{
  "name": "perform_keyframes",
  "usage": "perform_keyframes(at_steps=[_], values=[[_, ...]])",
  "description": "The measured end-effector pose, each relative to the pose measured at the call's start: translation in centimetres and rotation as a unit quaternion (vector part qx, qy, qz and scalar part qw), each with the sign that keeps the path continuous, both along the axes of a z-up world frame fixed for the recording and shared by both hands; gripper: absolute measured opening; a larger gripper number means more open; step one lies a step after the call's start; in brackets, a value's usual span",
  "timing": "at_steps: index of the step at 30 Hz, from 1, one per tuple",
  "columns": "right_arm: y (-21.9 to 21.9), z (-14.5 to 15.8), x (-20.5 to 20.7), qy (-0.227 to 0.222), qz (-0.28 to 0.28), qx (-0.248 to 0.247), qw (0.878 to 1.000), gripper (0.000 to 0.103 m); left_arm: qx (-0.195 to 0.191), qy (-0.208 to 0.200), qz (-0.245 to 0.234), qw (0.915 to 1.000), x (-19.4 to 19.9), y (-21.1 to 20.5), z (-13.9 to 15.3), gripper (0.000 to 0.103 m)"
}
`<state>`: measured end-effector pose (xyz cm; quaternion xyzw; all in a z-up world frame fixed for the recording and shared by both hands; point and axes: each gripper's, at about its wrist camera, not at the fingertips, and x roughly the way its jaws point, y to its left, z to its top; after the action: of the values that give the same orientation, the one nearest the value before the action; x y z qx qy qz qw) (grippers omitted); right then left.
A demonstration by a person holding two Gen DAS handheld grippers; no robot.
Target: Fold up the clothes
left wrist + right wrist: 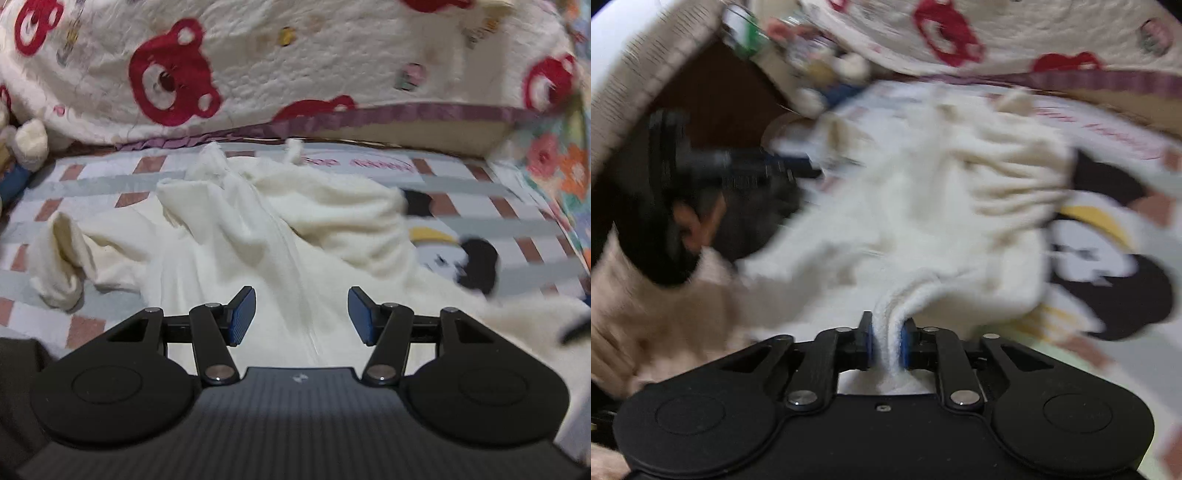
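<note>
1. The right gripper (886,341) is seen pinched on a thick fold of the white fleece garment (923,206). The fold is squeezed between the two blue pads, so this part of the cloth is held.

2. The left gripper (301,317) is seen with its jaws apart. Nothing is held between them. The white fleece garment (288,229) is spread just under and ahead of them.

3. A long seam, likely a zipper (295,280), is seen running away from the left gripper, straight up the middle of the cloth. The long way of the garment is judged to lie along this line.

4. The garment is laid crumpled on the checked sheet (461,177) with the cartoon picture. A loose sleeve (62,258) is seen off to the left.

5. The bear blanket (258,66) is piled behind it all.

6. The left gripper is judged nearer to the loose cloth, so the next grab is best made there.
</note>
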<state>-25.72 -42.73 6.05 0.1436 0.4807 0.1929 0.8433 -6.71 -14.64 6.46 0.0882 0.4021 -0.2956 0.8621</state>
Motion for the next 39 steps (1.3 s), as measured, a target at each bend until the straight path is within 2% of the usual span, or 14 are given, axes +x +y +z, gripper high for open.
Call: perform_keyframes(at_steps=[4,7,10,13,16,21,25,28,32,33,34,35,36,39], values=[[-3.3,4.2,1.0,-0.013,-0.066,-0.071,0.995,0.048,-0.018,0.014,0.033,0.9992,6.4,-1.1,-2.3,0.055],[-6.6,6.5,3.4,-0.031,-0.125,-0.079,0.989,0.055,-0.026,0.018,0.065,0.9974,9.8,-1.8,-4.8,0.055],[-9.3,6.0,7.1,-0.043,-0.166,-0.083,0.982,0.055,-0.015,-0.009,0.075,0.9971,11.0,-1.9,-6.7,0.055],[-11.0,2.8,11.1,-0.060,-0.205,-0.063,0.975,0.055,-0.047,-0.027,0.099,0.9936,10.9,0.4,-8.2,0.055],[-11.8,-1.7,14.3,-0.067,-0.258,-0.008,0.964,0.055,-0.083,-0.008,0.100,0.9914,11.8,2.4,-9.2,0.055],[-11.9,-8.8,18.5,-0.022,-0.338,0.078,0.937,0.055,-0.142,0.017,0.095,0.9851,12.3,3.4,-10.3,0.056],[-11.6,-11.7,20.1,0.004,-0.358,0.133,0.924,0.058,-0.154,0.030,0.080,0.9844,11.4,2.7,-12.0,0.058],[-11.3,-12.6,20.9,0.005,-0.362,0.115,0.925,0.063,-0.141,0.043,0.069,0.9866,12.5,1.0,-12.6,0.060],[-11.2,-13.8,21.7,0.016,-0.368,0.118,0.922,0.066,-0.133,0.067,0.055,0.9873,15.0,-1.6,-13.3,0.074],[-11.1,-14.1,21.8,0.021,-0.367,0.118,0.923,0.067,-0.120,0.073,0.056,0.9885,15.6,-2.2,-13.7,0.070],[-10.9,-14.3,21.8,0.027,-0.362,0.116,0.924,0.067,-0.101,0.076,0.058,0.9903,16.0,-2.5,-14.2,0.056],[-10.8,-14.4,21.9,0.032,-0.359,0.113,0.926,0.067,-0.078,0.075,0.055,0.9927,16.3,-2.7,-14.4,0.009],[-10.7,-14.4,21.9,0.034,-0.357,0.111,0.927,0.067,-0.061,0.060,0.053,0.9949,16.2,-2.3,-13.9,0.006],[-10.7,-14.5,21.8,0.036,-0.355,0.114,0.927,0.067,-0.084,-0.037,0.089,0.9918,14.0,1.8,-9.9,0.006]])
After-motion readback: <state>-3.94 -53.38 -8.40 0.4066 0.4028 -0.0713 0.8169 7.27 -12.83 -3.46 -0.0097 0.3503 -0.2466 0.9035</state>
